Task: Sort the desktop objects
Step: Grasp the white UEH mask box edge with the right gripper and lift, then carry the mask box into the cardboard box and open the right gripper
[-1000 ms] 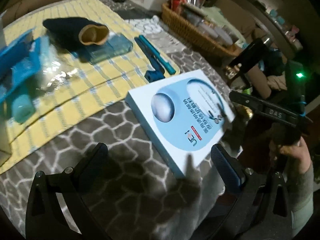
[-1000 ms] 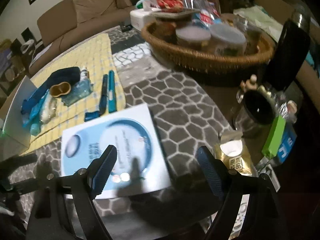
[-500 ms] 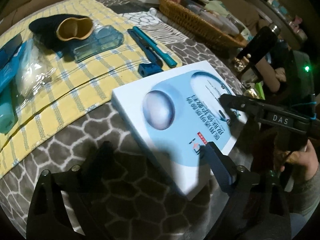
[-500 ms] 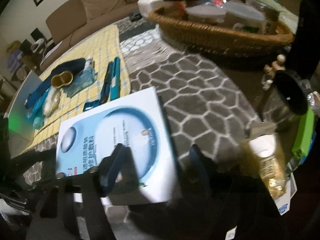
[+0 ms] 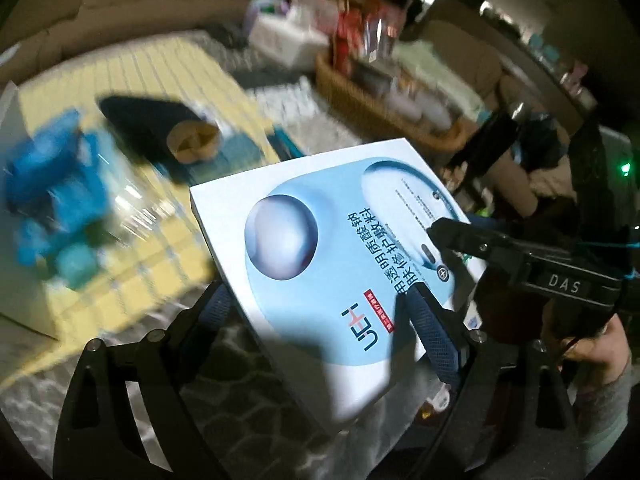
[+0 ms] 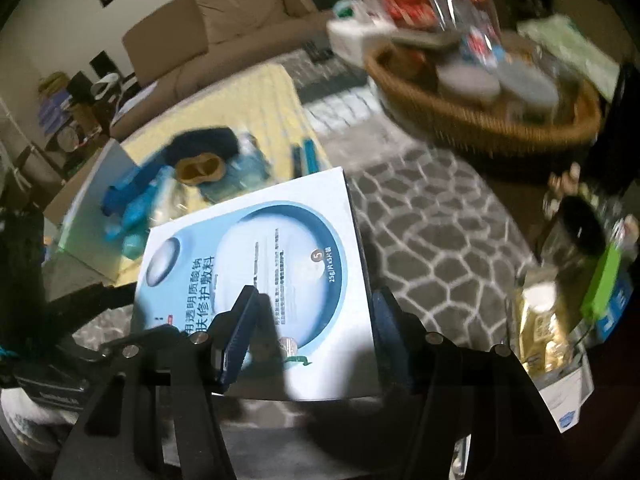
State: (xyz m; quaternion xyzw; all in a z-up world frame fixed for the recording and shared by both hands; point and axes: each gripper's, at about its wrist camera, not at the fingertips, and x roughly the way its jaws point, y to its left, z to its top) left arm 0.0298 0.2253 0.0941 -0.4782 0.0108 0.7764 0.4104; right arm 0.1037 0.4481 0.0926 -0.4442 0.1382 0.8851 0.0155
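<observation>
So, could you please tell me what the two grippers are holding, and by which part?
Both hold the white and blue box: the left gripper clamps its near corner, the right gripper its near edge beside a corner, one pad above, one below.

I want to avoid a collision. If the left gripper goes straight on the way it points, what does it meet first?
The white box: it already sits between the left gripper's fingers and fills the line ahead. Beyond its far edge, probably the wicker basket, but depth is unclear.
</observation>
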